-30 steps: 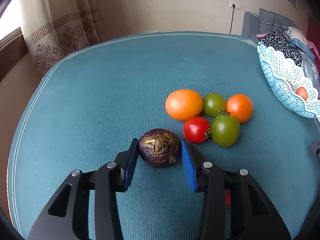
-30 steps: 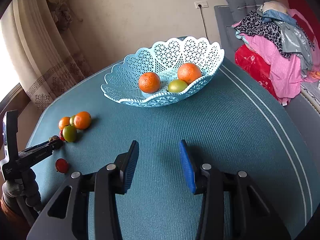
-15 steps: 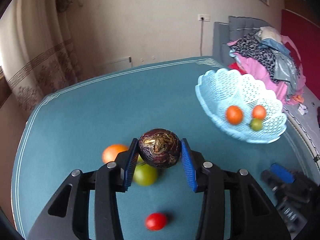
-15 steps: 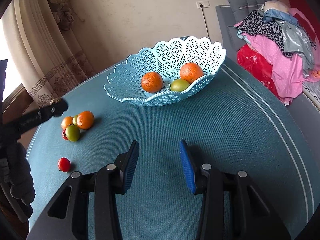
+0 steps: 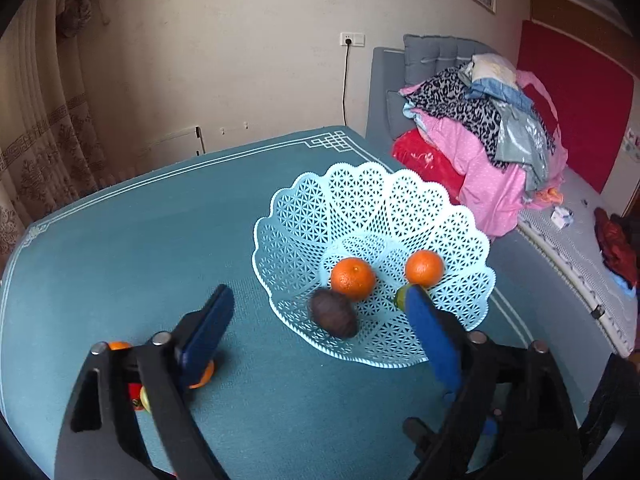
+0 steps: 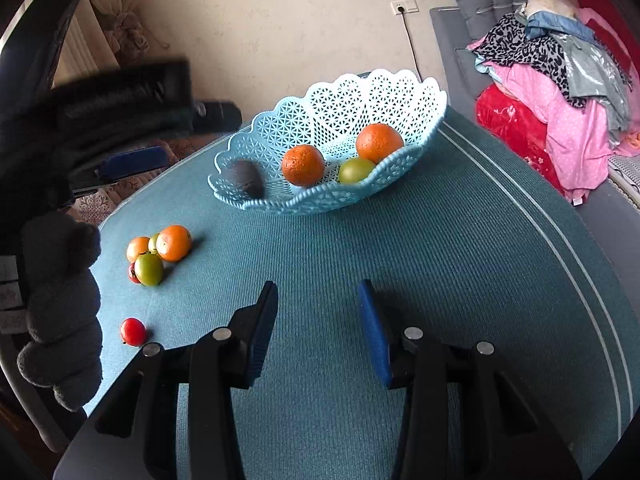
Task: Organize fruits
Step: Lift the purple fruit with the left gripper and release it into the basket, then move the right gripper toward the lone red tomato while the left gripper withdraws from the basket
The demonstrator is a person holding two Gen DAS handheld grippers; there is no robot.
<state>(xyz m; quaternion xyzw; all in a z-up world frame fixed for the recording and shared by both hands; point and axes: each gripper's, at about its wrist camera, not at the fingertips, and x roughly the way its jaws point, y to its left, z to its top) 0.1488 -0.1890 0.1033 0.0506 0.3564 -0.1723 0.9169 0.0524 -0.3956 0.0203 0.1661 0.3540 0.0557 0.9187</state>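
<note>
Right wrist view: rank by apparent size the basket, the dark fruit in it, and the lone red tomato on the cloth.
1. Basket, clearly largest.
2. Dark fruit, motion-blurred, so its outline is rough.
3. Lone red tomato, smallest, though it sits nearer the camera than the dark fruit.

Teal carpeted surface with pale border lines. Directly on it: light-blue lattice basket toward far side; cluster of two oranges, two green fruits and red one, touching, near left edge; lone red tomato nearer, apart from cluster.
</note>
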